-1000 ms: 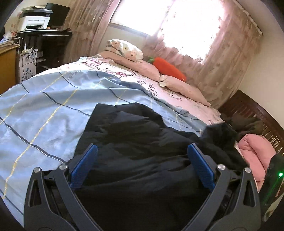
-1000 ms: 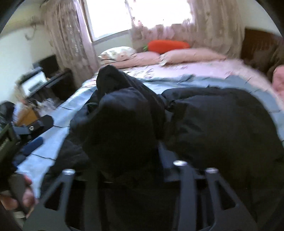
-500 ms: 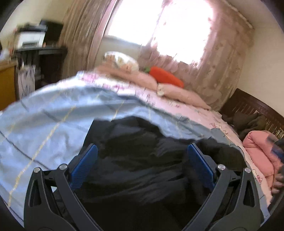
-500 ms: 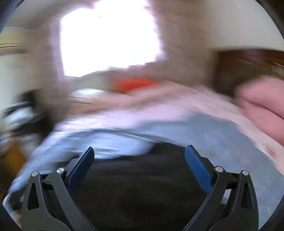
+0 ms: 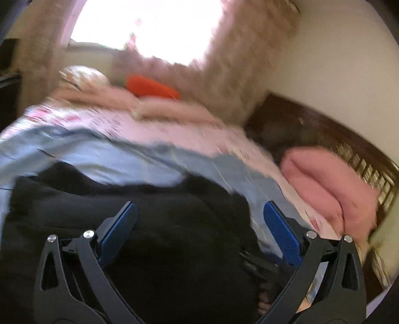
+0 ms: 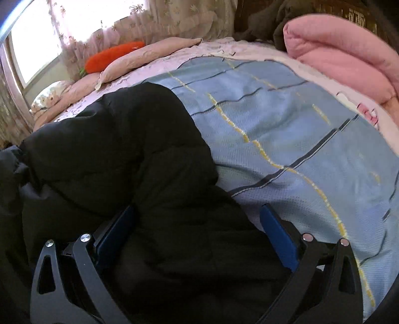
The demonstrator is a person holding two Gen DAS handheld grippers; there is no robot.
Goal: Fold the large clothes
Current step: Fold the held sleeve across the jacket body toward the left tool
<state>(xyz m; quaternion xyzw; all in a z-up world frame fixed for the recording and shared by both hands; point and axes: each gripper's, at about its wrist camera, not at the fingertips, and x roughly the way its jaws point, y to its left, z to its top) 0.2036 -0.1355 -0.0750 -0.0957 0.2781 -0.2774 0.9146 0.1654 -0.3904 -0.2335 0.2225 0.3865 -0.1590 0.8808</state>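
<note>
A large black padded jacket (image 6: pixel 119 159) lies bunched on a blue striped bedspread (image 6: pixel 286 129); it also shows in the blurred left wrist view (image 5: pixel 149 224). My right gripper (image 6: pixel 197 216) is open low over the jacket's right edge, with dark fabric bulging between the blue pads (image 6: pixel 279 234). My left gripper (image 5: pixel 199 214) is open just above the jacket, holding nothing.
A folded pink quilt (image 6: pixel 344 54) sits at the right by the dark wooden headboard (image 5: pixel 336 139). Pillows and an orange carrot plush (image 6: pixel 112 56) lie along the far side under the curtained window. A dark garment (image 6: pixel 264 22) lies behind the quilt.
The right gripper let go of the jacket part it held, opened, swung right and came down at the jacket's right edge. The left gripper stayed open and swung right.
</note>
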